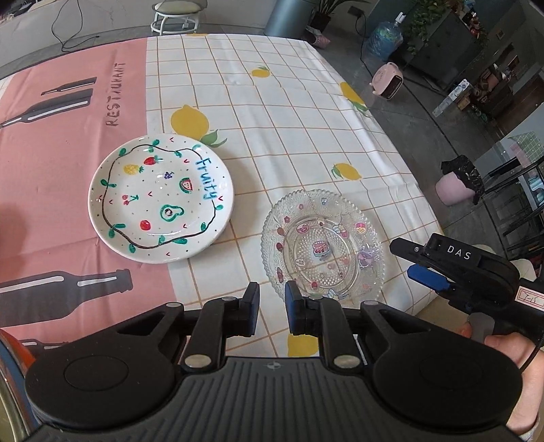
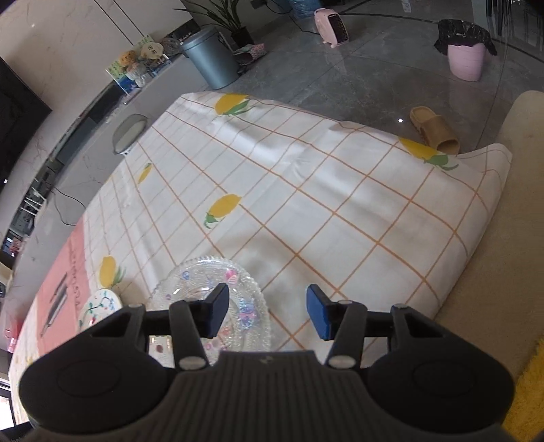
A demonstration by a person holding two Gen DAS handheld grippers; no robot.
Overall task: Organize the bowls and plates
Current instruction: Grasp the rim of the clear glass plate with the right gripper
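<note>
A white ceramic plate (image 1: 161, 200) painted with fruit and the word "Fruity" lies across the seam between the pink and the checked cloth. To its right sits a clear glass plate (image 1: 323, 244) with cartoon stickers, near the table's edge. My left gripper (image 1: 272, 299) hovers just before the glass plate's near-left rim, its jaws narrow with nothing between them. My right gripper (image 1: 404, 258) comes in from the right beside the glass plate. In the right wrist view my right gripper (image 2: 267, 306) is open over the glass plate's (image 2: 190, 277) right rim, and the white plate (image 2: 100, 306) shows at far left.
The lemon-print checked cloth (image 2: 306, 210) hangs over the table's right edge. On the floor beyond are a tan slipper (image 2: 435, 131), a pink bin (image 2: 465, 61), a pink heater (image 2: 331, 27) and a grey bin (image 2: 210, 57). A stool (image 1: 175, 17) stands past the far edge.
</note>
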